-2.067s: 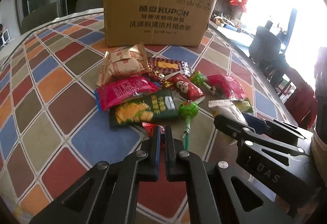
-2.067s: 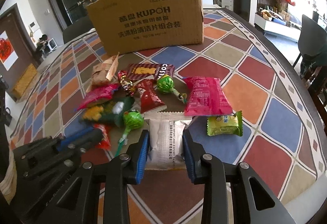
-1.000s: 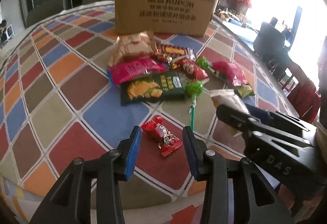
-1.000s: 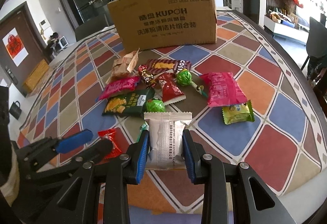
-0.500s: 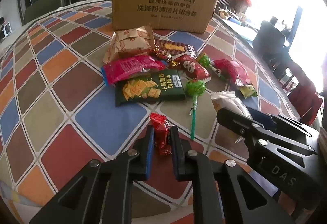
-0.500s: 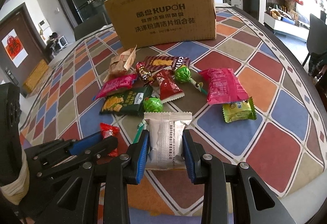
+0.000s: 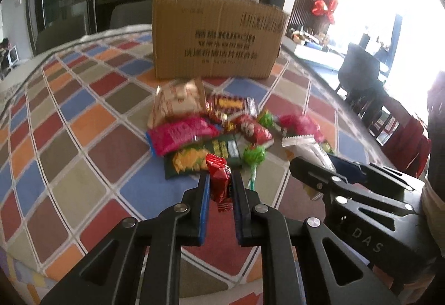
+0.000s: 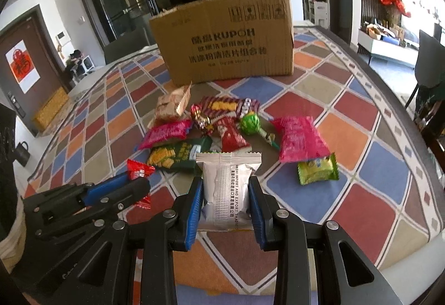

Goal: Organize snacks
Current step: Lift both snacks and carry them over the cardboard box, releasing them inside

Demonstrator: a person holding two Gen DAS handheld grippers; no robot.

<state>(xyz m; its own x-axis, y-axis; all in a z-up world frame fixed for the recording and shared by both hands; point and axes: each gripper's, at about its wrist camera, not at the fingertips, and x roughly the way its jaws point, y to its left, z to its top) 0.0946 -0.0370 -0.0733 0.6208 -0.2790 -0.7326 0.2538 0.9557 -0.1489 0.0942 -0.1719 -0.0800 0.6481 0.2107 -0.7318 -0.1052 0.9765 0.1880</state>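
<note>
My left gripper [image 7: 219, 182] is shut on a small red candy packet [image 7: 219, 180] and holds it above the table, in front of the snack pile. My right gripper [image 8: 225, 188] is shut on a white foil packet [image 8: 226, 188], also held above the table. The red packet [image 8: 139, 170] and the left gripper [image 8: 133, 188] show at the left of the right wrist view. The pile holds a green cracker bag [image 7: 200, 157], pink bags [image 7: 180, 135] [image 8: 300, 138], green lollipops [image 7: 254, 156] [image 8: 250, 123] and a small green packet [image 8: 318, 168]. An open cardboard box [image 7: 217, 41] stands behind.
The table wears a checkered cloth [image 7: 83, 121] of coloured squares; its near edge is just under my grippers. A beige bag [image 8: 172, 104] and a striped bag [image 8: 222, 106] lie nearest the box. Chairs [image 7: 358, 68] stand beyond the right edge.
My left gripper opened over the red candy packet, closed on it and lifted it off the cloth. My right gripper kept its hold on the white packet and moved little.
</note>
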